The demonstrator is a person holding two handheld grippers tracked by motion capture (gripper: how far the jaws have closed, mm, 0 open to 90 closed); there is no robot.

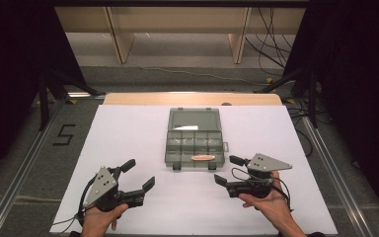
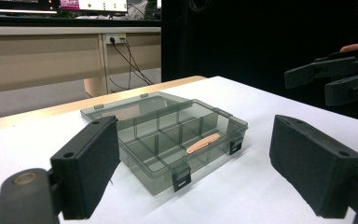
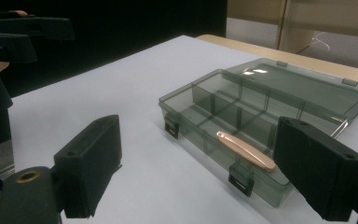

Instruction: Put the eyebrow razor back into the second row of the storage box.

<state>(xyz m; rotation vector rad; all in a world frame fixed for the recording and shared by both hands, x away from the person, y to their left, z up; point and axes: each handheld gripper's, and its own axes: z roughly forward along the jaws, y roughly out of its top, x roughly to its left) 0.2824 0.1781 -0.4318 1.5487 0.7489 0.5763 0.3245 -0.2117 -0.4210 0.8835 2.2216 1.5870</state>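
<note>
A black numeral "5" [image 1: 64,134] is marked on the grey floor [image 1: 24,148] left of the table. No other text is legible.

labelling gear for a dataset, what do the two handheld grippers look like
Both the left gripper and right gripper are black, each with two flat rectangular fingers, a grey three-cornered plate dotted with small holes on top, and a thin black cable trailing behind.
</note>
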